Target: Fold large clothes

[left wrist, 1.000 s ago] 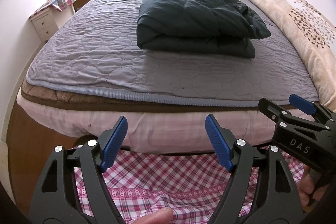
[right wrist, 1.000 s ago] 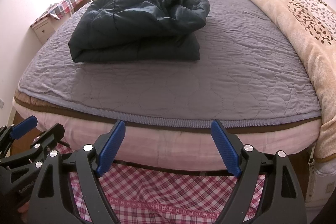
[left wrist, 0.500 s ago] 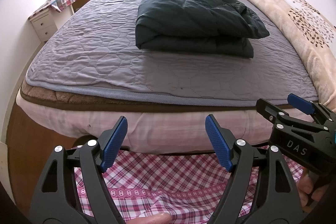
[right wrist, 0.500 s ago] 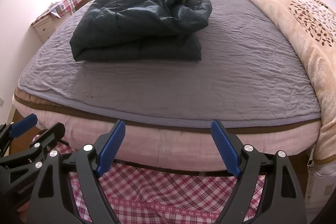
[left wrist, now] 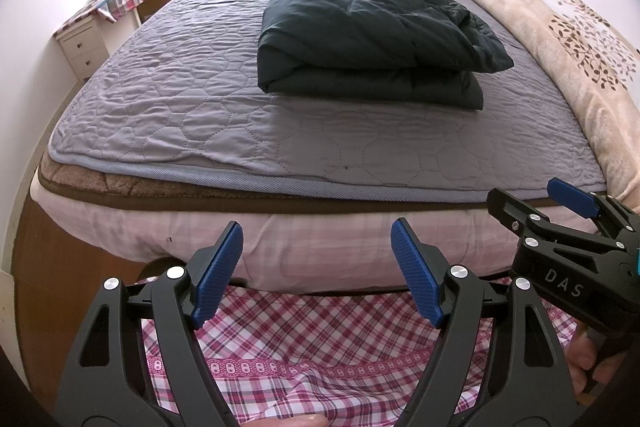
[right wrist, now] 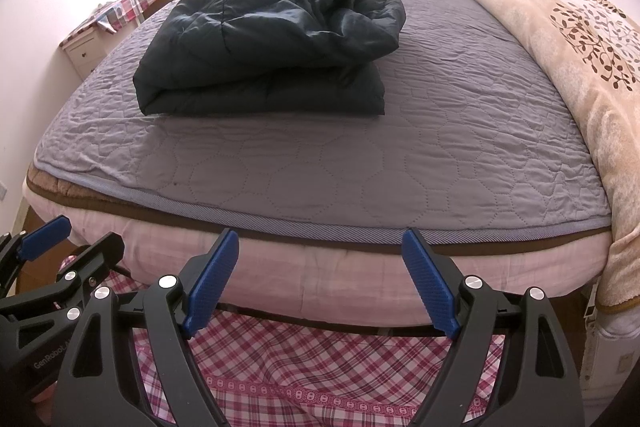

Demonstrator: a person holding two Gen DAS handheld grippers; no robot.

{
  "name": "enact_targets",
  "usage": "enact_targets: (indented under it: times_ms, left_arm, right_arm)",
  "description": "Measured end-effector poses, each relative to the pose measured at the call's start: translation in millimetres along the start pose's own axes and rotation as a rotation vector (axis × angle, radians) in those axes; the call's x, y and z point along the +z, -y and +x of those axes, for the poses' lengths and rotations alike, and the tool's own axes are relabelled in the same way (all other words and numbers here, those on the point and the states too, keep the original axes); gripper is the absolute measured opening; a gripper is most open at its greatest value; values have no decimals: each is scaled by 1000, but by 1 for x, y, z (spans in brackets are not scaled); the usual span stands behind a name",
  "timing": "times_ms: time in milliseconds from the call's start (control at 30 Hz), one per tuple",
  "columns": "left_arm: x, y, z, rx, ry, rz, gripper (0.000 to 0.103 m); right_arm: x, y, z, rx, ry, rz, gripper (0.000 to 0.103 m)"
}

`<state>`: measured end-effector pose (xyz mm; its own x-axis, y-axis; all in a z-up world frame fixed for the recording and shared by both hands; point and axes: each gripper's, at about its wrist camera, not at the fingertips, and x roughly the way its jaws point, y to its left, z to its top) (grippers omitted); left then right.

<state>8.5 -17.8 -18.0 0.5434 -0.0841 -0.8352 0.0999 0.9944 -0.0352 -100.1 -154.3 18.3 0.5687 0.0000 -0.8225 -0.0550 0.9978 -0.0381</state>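
Padding makes the dark quilted jacket (left wrist: pixel 368 23) soft, light, slippery — folded mid-bed, towards the headboard, best pinched at its thick near hem. Left gripper (left wrist: pixel 318 275) and right gripper (right wrist: pixel 320 279) are held agape, empty.

Both wrist cams side by side at foot of bed (left wrist: pixel 280 131), angled down along it. Shared: folded dark jacket (right wrist: pixel 272 43), beige blanket (right wrist: pixel 568 39).
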Motion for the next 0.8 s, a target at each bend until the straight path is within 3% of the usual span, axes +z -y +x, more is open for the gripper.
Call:
enact_targets:
  times_ms: [800]
  left_arm:
    - [0,-2,8,7,-35,1,76]
  right_arm:
    - [-2,1,3,3,-9,3,82]
